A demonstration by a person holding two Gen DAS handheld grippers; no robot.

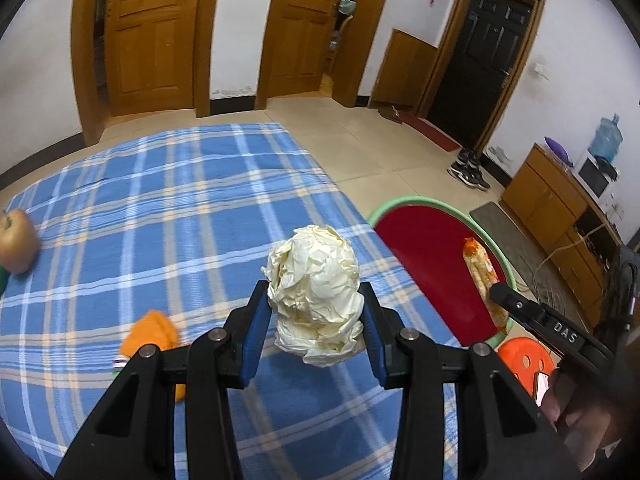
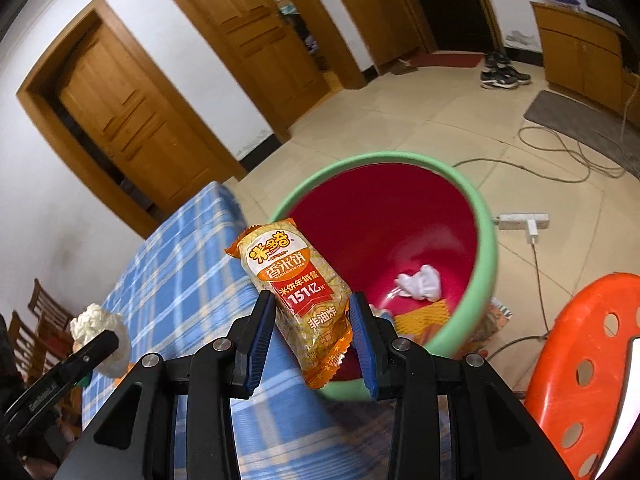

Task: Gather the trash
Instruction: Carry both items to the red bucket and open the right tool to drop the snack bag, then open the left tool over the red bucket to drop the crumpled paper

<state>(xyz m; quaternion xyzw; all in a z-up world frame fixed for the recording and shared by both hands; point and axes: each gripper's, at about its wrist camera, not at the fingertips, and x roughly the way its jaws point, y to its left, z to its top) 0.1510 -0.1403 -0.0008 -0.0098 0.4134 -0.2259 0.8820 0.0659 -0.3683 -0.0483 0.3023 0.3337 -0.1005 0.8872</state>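
My left gripper (image 1: 316,316) is shut on a crumpled ball of cream paper (image 1: 314,280), held above the blue plaid tablecloth (image 1: 160,200) near its right edge. A rice cracker snack packet (image 2: 302,300), orange and yellow, is clamped in my right gripper (image 2: 312,320), which hovers at the near rim of the red bin with a green rim (image 2: 486,240). The bin (image 1: 424,248) stands on the floor beside the table. White crumpled paper (image 2: 420,282) and an orange wrapper (image 2: 420,318) lie inside it. The packet (image 1: 482,276) and the paper ball (image 2: 94,322) also show in the opposite wrist views.
An apple (image 1: 16,246) and an orange object (image 1: 154,330) lie on the tablecloth. An orange plastic stool (image 2: 584,360) stands right of the bin. A power strip (image 2: 522,222) and cables lie on the tiled floor. Shoes (image 1: 468,170) and a wooden cabinet (image 1: 552,196) stand further off.
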